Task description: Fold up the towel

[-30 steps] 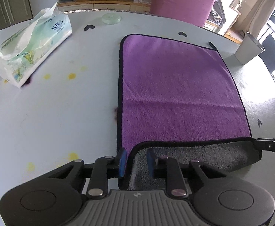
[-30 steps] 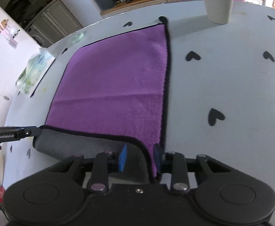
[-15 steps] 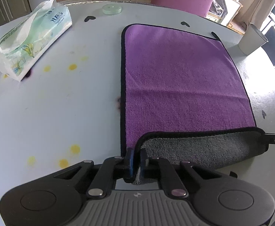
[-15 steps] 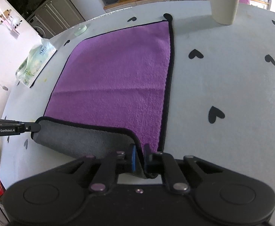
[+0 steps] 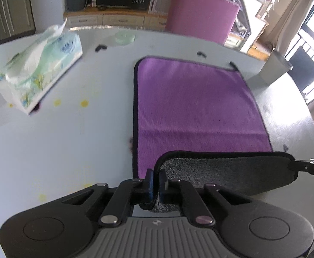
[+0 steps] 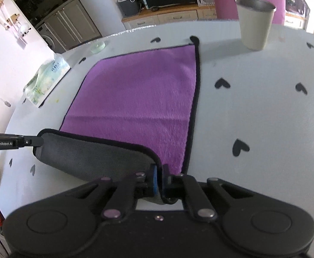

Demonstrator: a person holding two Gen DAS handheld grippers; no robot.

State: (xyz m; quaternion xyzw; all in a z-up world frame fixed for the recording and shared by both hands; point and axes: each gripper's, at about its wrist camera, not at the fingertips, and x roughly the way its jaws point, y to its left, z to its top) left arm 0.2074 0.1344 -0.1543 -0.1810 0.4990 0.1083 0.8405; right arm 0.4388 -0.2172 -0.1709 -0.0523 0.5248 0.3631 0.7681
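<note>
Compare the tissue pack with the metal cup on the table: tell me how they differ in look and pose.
The tissue pack is a soft, long packet lying flat on its side, printed in green and white, with a tissue sticking out; the metal cup is rigid, plain grey, and stands upright with its mouth open. The tissue pack sits off the left edge of the purple towel, the metal cup beyond its far right corner. Both rest on the table, clear of the towel.

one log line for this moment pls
fold towel | left gripper shut on towel near corner | right gripper shut on other | near edge lifted
</note>
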